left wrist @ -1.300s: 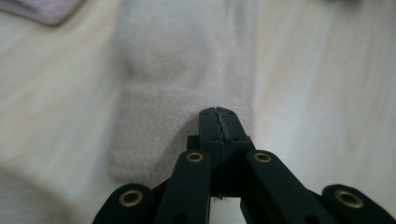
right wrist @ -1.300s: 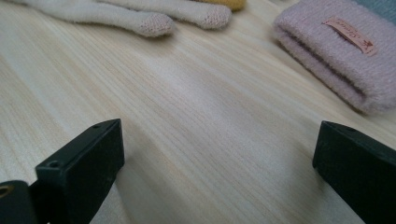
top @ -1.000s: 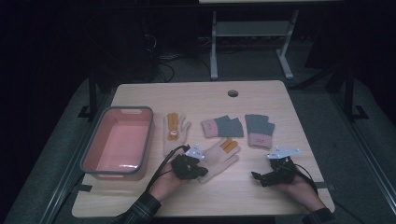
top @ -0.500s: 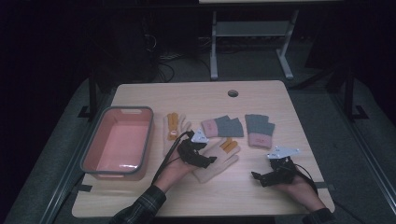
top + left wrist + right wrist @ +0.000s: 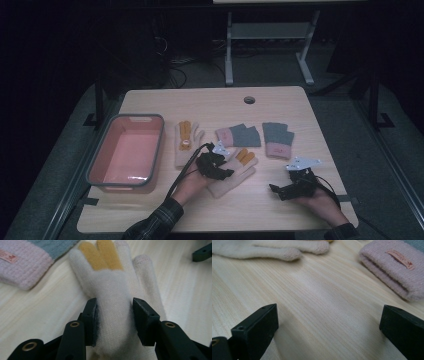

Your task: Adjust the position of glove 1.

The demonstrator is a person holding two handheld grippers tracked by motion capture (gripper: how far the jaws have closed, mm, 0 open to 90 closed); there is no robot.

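A cream glove with orange fingers (image 5: 239,170) (image 5: 112,287) lies flat at the table's front middle. My left gripper (image 5: 226,173) (image 5: 114,320) sits over its palm, and the knit bunches between the two pads, so it is shut on the glove. A matching cream glove (image 5: 186,142) lies to the left of it. Two grey gloves with pink cuffs (image 5: 239,136) (image 5: 277,139) lie behind. My right gripper (image 5: 274,189) (image 5: 329,320) rests low at the front right, open, with bare wood between its jaws.
A pink bin with a grey rim (image 5: 106,152) stands at the table's left side. A round cable hole (image 5: 249,99) is at the far middle. A pink cuff (image 5: 392,267) lies just ahead of the right gripper. A cable trails from each gripper.
My left gripper has moved away from the person and onto the cream glove's palm, and now pinches it. The right gripper has stayed put.
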